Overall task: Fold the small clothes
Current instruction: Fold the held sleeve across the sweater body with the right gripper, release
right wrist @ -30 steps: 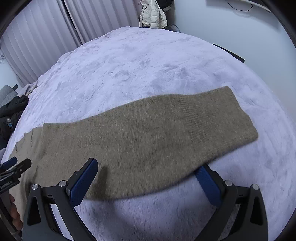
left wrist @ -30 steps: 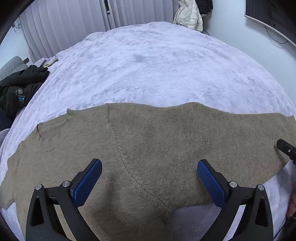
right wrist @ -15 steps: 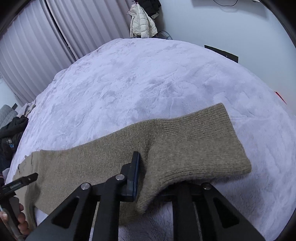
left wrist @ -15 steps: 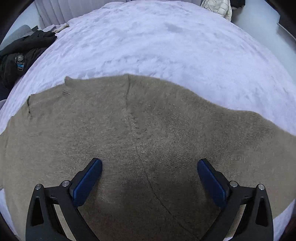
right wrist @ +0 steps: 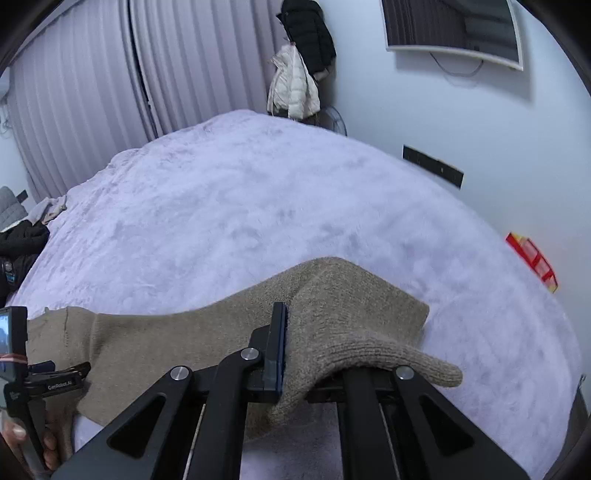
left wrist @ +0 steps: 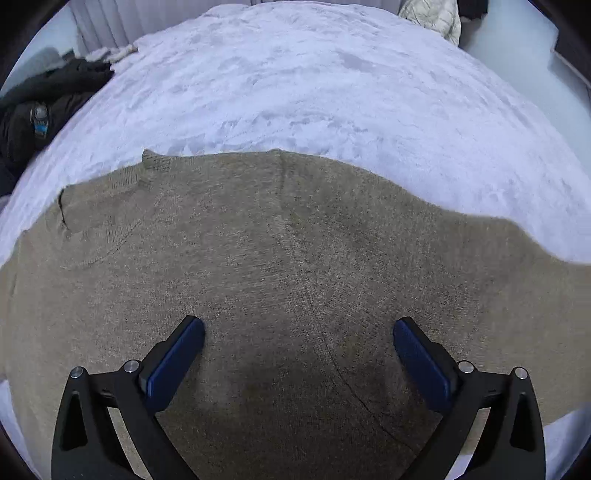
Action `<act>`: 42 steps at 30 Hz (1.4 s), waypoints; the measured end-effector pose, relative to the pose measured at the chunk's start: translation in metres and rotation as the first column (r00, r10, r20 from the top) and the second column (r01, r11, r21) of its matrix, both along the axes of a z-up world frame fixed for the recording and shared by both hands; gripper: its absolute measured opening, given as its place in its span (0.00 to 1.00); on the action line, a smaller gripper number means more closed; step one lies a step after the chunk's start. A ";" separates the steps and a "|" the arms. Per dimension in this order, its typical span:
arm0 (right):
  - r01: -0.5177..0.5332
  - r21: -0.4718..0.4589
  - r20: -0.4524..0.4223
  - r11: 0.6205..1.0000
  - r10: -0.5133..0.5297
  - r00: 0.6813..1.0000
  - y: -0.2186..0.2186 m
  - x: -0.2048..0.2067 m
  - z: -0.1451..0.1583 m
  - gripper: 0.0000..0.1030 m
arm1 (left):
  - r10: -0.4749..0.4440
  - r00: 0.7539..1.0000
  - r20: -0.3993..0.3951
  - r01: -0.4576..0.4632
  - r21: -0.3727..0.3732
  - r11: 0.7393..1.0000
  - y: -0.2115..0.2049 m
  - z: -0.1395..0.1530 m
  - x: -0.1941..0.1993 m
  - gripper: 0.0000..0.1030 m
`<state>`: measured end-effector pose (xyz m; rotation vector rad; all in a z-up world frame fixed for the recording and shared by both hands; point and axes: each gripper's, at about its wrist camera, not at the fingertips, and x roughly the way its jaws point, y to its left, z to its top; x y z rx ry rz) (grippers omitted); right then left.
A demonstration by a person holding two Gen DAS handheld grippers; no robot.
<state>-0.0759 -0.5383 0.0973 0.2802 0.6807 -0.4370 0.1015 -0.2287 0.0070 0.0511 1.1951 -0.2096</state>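
Observation:
A tan knitted sweater [left wrist: 295, 258] lies flat on the pale lilac fuzzy bed cover [left wrist: 314, 92]. My left gripper [left wrist: 298, 326] hovers close over the sweater's body, pointing steeply down, jaws wide open and nothing between its blue pads [left wrist: 173, 363]. In the right wrist view my right gripper [right wrist: 291, 317] is shut on the sweater's sleeve [right wrist: 343, 317] near the ribbed cuff. The sleeve is raised off the cover and drapes over the right finger, hiding it. The left gripper's body [right wrist: 48, 384] and the hand [right wrist: 48, 446] holding it show at the lower left edge.
Black clothes [left wrist: 40, 107] are piled at the bed's left edge. A white jacket [right wrist: 293, 88] and a dark coat hang in the far corner beside pleated curtains [right wrist: 92, 103]. A screen [right wrist: 450, 33] is mounted on the right wall; a red object [right wrist: 532, 258] lies beyond the bed's right side.
My right gripper has shut on the sleeve near the cuff and lifted it off the cover. My left gripper has moved in closer over the sweater's body, still open.

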 end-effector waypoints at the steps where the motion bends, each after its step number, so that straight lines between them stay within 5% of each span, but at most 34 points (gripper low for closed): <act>1: -0.010 -0.040 0.013 0.999 0.010 1.000 0.011 -0.001 0.012 0.07 | 0.027 1.000 0.000 -0.027 -0.065 0.997 0.014 0.009 -0.001 1.00; 4: -0.051 -0.157 0.050 0.986 0.060 0.997 0.057 0.000 0.049 0.07 | 0.095 0.995 0.035 -0.090 -0.130 0.987 0.054 0.029 -0.007 1.00; 9: -0.154 -0.275 0.089 0.949 0.184 0.979 0.158 0.023 0.091 0.06 | 0.112 0.989 0.095 -0.102 -0.097 0.990 0.121 0.041 -0.015 1.00; 14: -0.321 -0.284 0.081 0.904 0.356 0.931 0.284 0.063 0.098 0.05 | 0.181 0.975 0.129 -0.170 -0.096 0.981 0.219 0.039 -0.014 1.00; 18: -0.441 -0.259 0.036 0.859 0.465 0.885 0.387 0.098 0.075 0.05 | 0.273 0.953 0.131 -0.265 -0.078 0.961 0.301 0.029 -0.018 1.00; 22: -0.521 -0.257 -0.054 0.814 0.526 0.849 0.473 0.122 0.026 0.05 | 0.402 0.910 0.100 -0.391 -0.113 0.913 0.376 0.021 -0.022 1.00; 26: -0.571 -0.189 -0.139 0.799 0.554 0.821 0.516 0.154 -0.022 0.05 | 0.473 0.878 0.075 -0.461 -0.139 0.877 0.418 0.012 -0.027 1.00; 30: -0.605 -0.117 -0.208 0.788 0.576 0.790 0.542 0.178 -0.050 0.06 | 0.482 0.875 0.048 -0.468 -0.173 0.867 0.433 0.002 -0.033 1.00; 32: -0.632 -0.031 -0.236 0.774 0.609 0.757 0.546 0.183 -0.063 0.13 | 0.475 0.878 0.060 -0.459 -0.179 0.870 0.432 0.002 -0.036 1.00; 36: -0.700 0.055 -0.212 0.712 0.693 0.689 0.545 0.173 -0.066 0.73 | 0.508 0.860 0.055 -0.482 -0.238 0.843 0.441 0.005 -0.045 1.00; 39: -0.788 0.097 -0.133 0.608 0.792 0.595 0.540 0.150 -0.045 0.75 | 0.535 0.843 0.047 -0.508 -0.255 0.823 0.447 0.007 -0.053 1.00; 42: -0.821 0.102 -0.051 0.562 0.827 0.560 0.516 0.128 -0.023 0.76 | 0.528 0.848 0.049 -0.508 -0.212 0.835 0.437 0.008 -0.055 1.00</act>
